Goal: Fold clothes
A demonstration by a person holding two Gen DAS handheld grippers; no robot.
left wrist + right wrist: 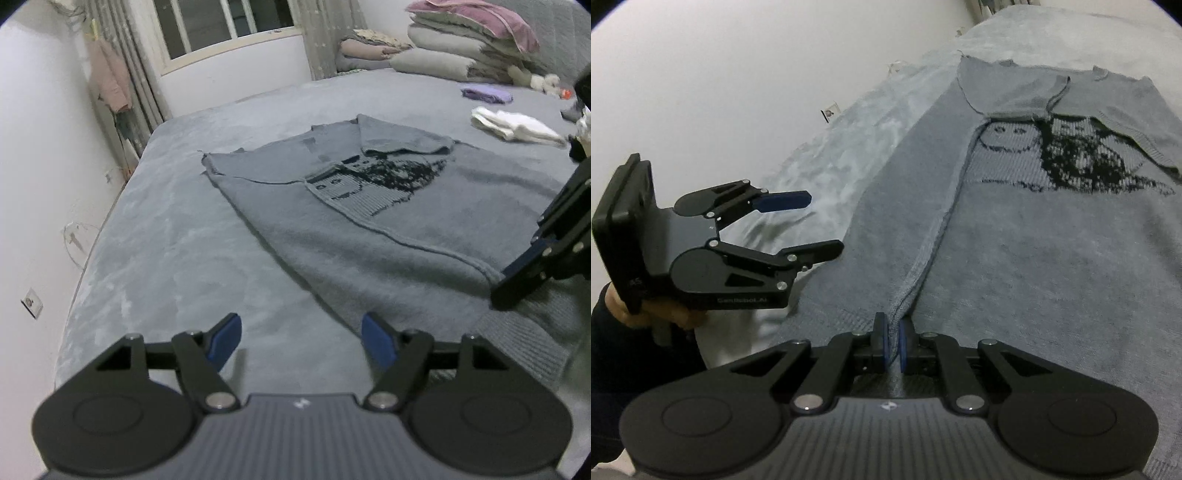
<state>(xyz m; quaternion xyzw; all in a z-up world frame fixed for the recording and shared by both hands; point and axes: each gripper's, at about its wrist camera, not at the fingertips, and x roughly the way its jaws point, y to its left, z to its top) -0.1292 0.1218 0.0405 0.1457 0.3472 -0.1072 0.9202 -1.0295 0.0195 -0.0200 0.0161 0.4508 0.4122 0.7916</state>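
A grey knit sweater (369, 229) with a black pattern lies flat on the grey bed (177, 258), both sleeves folded in over its front. My left gripper (301, 341) hovers open above the bedspread just left of the sweater's hem, nothing between its blue pads. In the right wrist view the left gripper (818, 221) shows at the left, open, held by a hand (646, 314). My right gripper (893, 345) is shut on the folded sleeve's edge (912, 280) near the sweater's hem (827, 317). Its black fingers (524, 273) enter the left wrist view from the right.
Folded quilts and a pink pillow (472, 40) are piled at the head of the bed. A folded white garment (513, 127) and a purple one (487, 94) lie beyond the sweater. A white wall (44, 155) runs along the bed's left side, with a window (221, 26) beyond.
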